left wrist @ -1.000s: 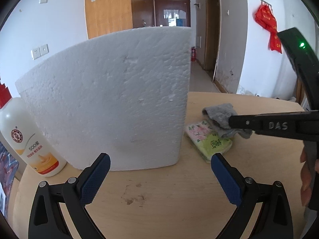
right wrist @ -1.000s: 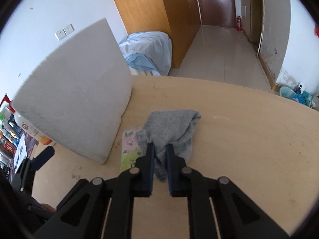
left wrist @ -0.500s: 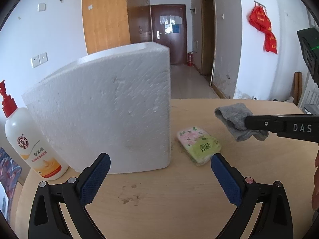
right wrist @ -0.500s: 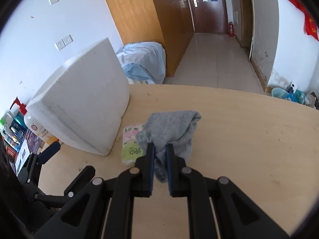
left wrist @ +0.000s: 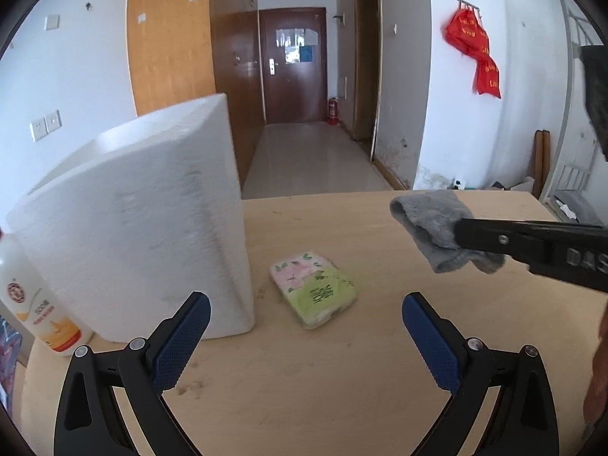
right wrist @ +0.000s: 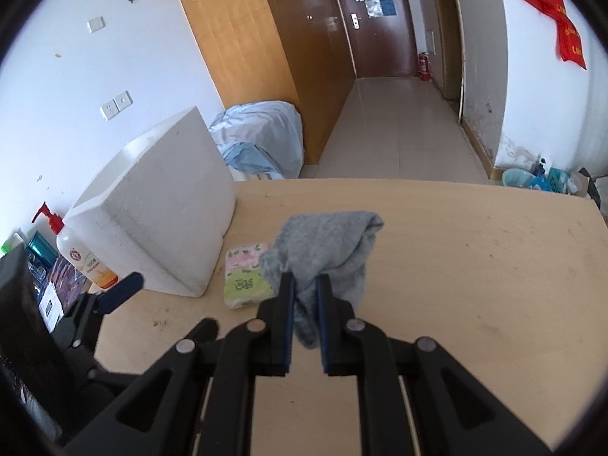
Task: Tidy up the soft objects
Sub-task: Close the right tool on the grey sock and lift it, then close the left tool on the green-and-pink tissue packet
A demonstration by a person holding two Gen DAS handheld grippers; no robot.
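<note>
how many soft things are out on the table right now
2: a grey cloth pinched in the right gripper above the table, and a tissue pack lying beside the foam box. The box could hide more.

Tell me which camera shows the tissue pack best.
The left wrist view: the tissue pack lies whole and unobstructed on the table. In the right wrist view the grey cloth covers its right side.
</note>
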